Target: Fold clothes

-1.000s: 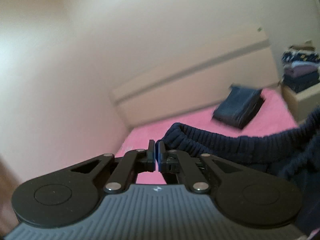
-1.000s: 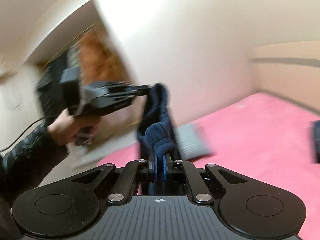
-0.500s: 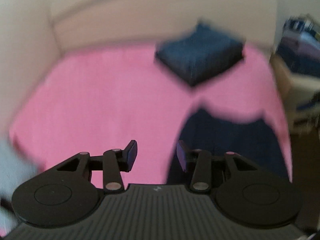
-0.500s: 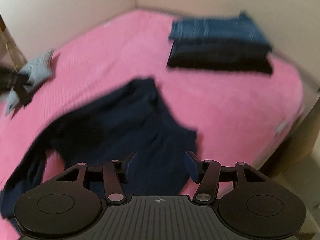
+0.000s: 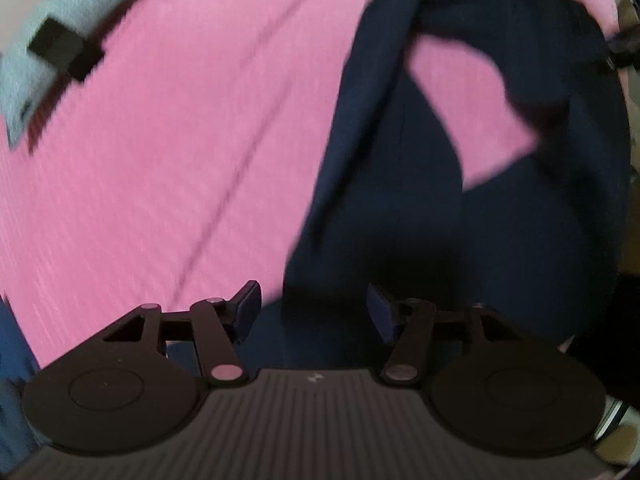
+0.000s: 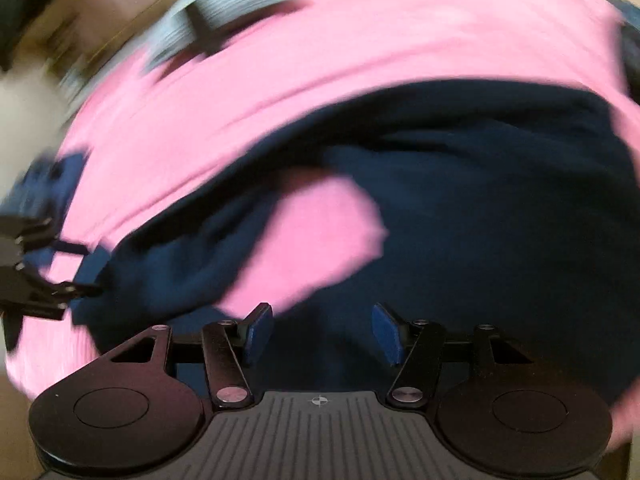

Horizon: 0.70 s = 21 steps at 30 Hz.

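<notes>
Pink bedspread (image 5: 160, 160) fills both wrist views, motion blur throughout. We see the navy garment (image 5: 384, 200) now lying on the bed, spread loosely with pink showing through gaps between its parts; looks like trousers with the legs apart, but blur makes that uncertain. A second ago both grippers were pinched on its ribbed edge and held it up in the air; now it is down and released. Our left gripper (image 5: 312, 308) has just been opening, jaws roughly half apart, nothing pressed between the pads, cloth directly below them. Our right gripper (image 6: 320, 330) likewise has just been opening, jaws about half apart, empty, hovering over navy cloth. In the right view the left gripper shows at the far left edge, near the garment's end. A grey garment (image 5: 68, 28) lies at the far corner, apart from the navy one. We judge the lay-out step done: the garment is flat enough to begin folding, though wrinkled, so smoothing or regrasping an edge likely comes next.
</notes>
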Each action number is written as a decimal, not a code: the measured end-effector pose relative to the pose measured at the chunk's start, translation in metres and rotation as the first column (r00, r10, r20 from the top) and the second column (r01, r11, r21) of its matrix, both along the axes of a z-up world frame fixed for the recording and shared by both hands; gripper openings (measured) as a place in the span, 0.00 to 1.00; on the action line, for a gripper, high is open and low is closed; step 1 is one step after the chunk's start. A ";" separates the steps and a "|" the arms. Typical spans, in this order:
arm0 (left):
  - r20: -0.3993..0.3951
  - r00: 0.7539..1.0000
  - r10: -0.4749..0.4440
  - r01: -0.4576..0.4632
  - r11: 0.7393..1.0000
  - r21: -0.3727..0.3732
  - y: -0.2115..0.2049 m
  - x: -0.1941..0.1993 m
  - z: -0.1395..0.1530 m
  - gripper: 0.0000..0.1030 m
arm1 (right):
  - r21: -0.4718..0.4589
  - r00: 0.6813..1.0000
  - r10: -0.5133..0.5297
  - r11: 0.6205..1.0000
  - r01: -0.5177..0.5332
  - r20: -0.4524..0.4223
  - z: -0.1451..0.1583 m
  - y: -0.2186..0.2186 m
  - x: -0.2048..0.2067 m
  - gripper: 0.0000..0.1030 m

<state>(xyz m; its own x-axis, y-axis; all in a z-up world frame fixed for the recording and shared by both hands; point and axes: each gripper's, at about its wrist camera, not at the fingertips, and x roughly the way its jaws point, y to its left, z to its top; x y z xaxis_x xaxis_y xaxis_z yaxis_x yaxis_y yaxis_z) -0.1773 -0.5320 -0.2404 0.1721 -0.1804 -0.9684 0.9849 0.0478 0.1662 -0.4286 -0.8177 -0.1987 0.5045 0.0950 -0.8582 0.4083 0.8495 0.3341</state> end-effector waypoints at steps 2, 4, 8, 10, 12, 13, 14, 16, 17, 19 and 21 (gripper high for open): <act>-0.003 1.000 0.020 -0.020 1.000 -0.003 0.023 0.011 -0.015 0.53 | -0.033 0.995 0.099 0.995 -0.099 0.000 -0.007 0.024 0.033 0.57; -0.024 0.998 0.049 -0.050 0.999 -0.011 0.041 0.029 -0.027 0.52 | -0.047 0.985 0.171 0.984 -0.172 -0.008 -0.011 0.047 0.060 0.57; -0.248 0.960 0.132 -0.147 0.988 -0.044 0.061 0.061 -0.031 0.11 | -0.049 0.961 0.270 0.961 -0.273 -0.067 -0.037 0.085 0.107 0.72; -0.276 0.955 0.105 -0.132 0.988 -0.082 0.065 0.065 -0.019 0.02 | -0.038 0.940 0.323 0.944 -0.329 -0.114 -0.059 0.099 0.136 0.78; -0.272 0.960 0.068 -0.106 0.986 -0.129 0.066 0.071 0.003 0.02 | -0.052 0.913 0.385 0.917 -0.394 -0.137 -0.064 0.116 0.158 0.78; -0.261 0.963 0.059 -0.103 0.983 -0.155 0.065 0.078 0.017 0.02 | -0.081 0.912 0.393 0.912 -0.403 -0.116 -0.057 0.118 0.167 0.78; -0.233 0.971 0.055 -0.101 0.977 -0.186 0.062 0.089 0.030 0.02 | -0.110 0.911 0.400 0.906 -0.409 -0.095 -0.050 0.121 0.176 0.78; -0.161 0.985 0.061 -0.100 0.964 -0.247 0.050 0.116 0.055 0.02 | -0.166 0.935 0.353 0.922 -0.351 -0.015 -0.028 0.115 0.185 0.78; -0.118 0.990 0.072 -0.103 0.955 -0.277 0.041 0.132 0.066 0.02 | -0.188 0.946 0.323 0.931 -0.313 0.024 -0.017 0.110 0.189 0.78; -0.021 0.989 0.146 -0.144 0.928 -0.343 0.020 0.167 0.085 0.05 | -0.206 0.966 0.250 0.951 -0.232 0.067 0.001 0.098 0.188 0.78; 0.064 0.969 0.240 -0.196 0.897 -0.395 0.004 0.197 0.098 0.22 | -0.212 0.976 0.212 0.957 -0.197 0.051 0.004 0.093 0.172 0.78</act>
<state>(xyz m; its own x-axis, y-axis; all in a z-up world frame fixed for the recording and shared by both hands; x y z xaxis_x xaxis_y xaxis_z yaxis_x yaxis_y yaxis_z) 0.0194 -0.5282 -0.1422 0.3498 -0.4790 -0.8051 0.9194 0.3407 0.1967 -0.2567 -0.7248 -0.1942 0.5538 0.0288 -0.8321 0.2003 0.9654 0.1667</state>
